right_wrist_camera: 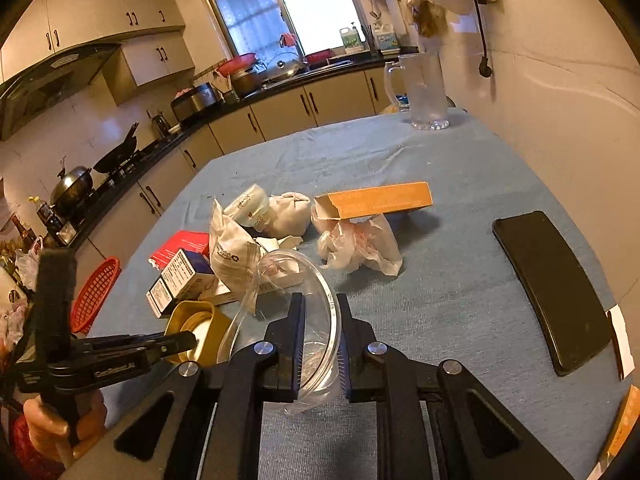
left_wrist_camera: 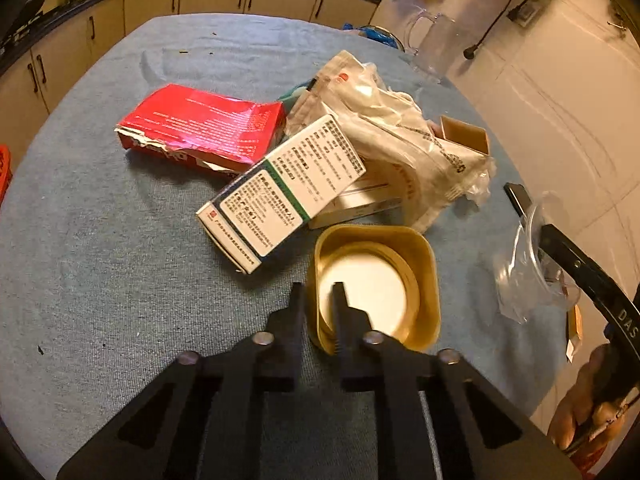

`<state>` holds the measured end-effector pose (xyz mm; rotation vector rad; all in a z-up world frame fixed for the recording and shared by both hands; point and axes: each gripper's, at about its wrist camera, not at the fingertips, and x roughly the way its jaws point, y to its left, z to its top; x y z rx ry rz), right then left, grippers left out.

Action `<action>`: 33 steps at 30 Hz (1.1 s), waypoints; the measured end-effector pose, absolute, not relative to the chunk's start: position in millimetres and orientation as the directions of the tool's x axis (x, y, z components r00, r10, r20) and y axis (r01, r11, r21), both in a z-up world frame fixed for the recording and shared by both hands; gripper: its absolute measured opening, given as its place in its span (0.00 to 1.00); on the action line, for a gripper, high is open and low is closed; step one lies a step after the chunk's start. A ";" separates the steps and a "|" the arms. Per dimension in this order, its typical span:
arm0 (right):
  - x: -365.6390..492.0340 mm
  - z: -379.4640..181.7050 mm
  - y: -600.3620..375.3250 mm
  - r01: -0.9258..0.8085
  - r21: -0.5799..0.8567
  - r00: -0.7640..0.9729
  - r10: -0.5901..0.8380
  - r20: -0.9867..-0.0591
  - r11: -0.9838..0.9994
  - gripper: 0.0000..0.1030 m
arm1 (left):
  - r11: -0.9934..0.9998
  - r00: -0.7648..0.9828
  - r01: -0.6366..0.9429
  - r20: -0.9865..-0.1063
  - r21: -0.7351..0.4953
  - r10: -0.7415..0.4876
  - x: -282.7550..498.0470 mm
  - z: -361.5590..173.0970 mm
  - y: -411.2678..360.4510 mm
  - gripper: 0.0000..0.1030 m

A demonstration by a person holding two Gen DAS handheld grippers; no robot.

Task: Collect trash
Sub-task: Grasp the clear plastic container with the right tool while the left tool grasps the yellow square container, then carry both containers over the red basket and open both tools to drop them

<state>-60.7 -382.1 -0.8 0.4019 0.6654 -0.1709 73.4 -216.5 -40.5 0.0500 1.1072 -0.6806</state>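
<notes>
My left gripper is shut on the near wall of a gold square tub, one finger inside and one outside; the tub also shows in the right wrist view. My right gripper is shut on the rim of a clear plastic cup, which shows at the right of the left wrist view. Beyond lie a white medicine box, a torn red box, crumpled plastic wrappers, a crumpled tissue bag and an orange carton.
All sits on a blue-grey cloth-covered table. A black phone lies at the right. A glass jug stands at the far end. A red basket hangs off the left edge. Kitchen counters run behind.
</notes>
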 end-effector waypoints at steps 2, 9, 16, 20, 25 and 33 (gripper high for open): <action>-62.5 0.1 -382.9 0.276 0.311 0.780 -0.023 -0.625 0.909 0.15 | 0.790 0.265 0.541 -0.833 -0.288 -0.485 71.0 -42.8 -219.8 0.07; -62.2 4.7 -374.8 0.246 0.313 0.798 -0.009 -0.602 0.917 0.15 | 0.783 0.323 0.571 -0.810 -0.246 -0.490 53.1 -35.7 -205.8 0.07; -53.8 11.6 -356.8 0.207 0.319 0.813 0.019 -0.583 0.925 0.15 | 0.797 0.380 0.551 -0.775 -0.248 -0.505 52.8 -21.0 -170.5 0.07; -45.9 15.1 -343.4 0.180 0.325 0.817 0.043 -0.575 0.928 0.15 | 0.807 0.412 0.533 -0.755 -0.254 -0.510 54.7 -9.8 -150.5 0.07; -32.7 19.3 -325.4 0.133 0.341 0.816 0.093 -0.571 0.931 0.15 | 0.830 0.479 0.503 -0.723 -0.240 -0.499 63.6 5.0 -123.9 0.07; -2.3 26.1 -282.0 0.035 0.344 0.803 0.179 -0.568 0.938 0.15 | 0.874 0.559 0.417 -0.688 -0.250 -0.463 82.1 16.1 -76.9 0.07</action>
